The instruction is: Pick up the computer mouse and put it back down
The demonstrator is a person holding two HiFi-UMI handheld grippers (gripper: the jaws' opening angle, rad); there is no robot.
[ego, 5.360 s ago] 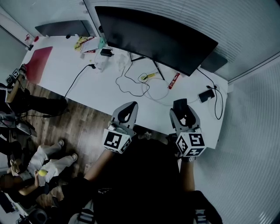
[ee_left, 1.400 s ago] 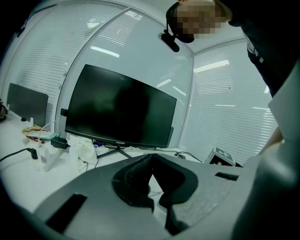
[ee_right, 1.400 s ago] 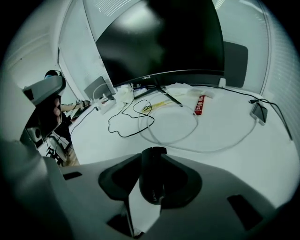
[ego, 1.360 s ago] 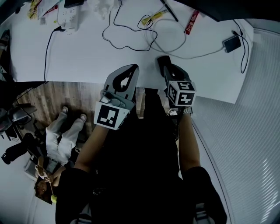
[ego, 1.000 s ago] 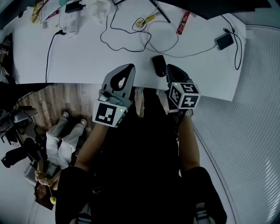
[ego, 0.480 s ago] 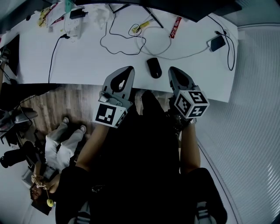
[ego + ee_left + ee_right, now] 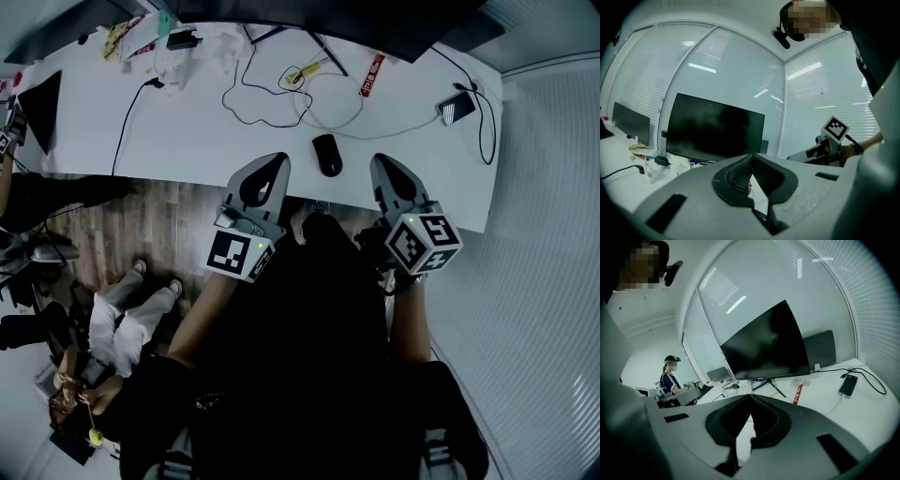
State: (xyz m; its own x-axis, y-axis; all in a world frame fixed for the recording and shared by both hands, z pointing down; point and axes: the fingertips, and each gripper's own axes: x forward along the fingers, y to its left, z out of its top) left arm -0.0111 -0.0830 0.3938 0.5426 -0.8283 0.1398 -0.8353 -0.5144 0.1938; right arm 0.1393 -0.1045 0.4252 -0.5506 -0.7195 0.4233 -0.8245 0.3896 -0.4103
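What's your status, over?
Left hand-held gripper shut, empty; right hand-held gripper shut, empty. Computer mouse on desk, between them, untouched. Cables lie beyond it.

White tabletop [image 7: 187,141]: dark monitor [image 7: 375,28] at back, phone [image 7: 451,109] near right edge, red packet [image 7: 371,75] beside monitor stand.

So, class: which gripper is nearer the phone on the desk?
Right. In the head view the right gripper hangs down-left of the phone; the left gripper is farther left, beyond the mouse.
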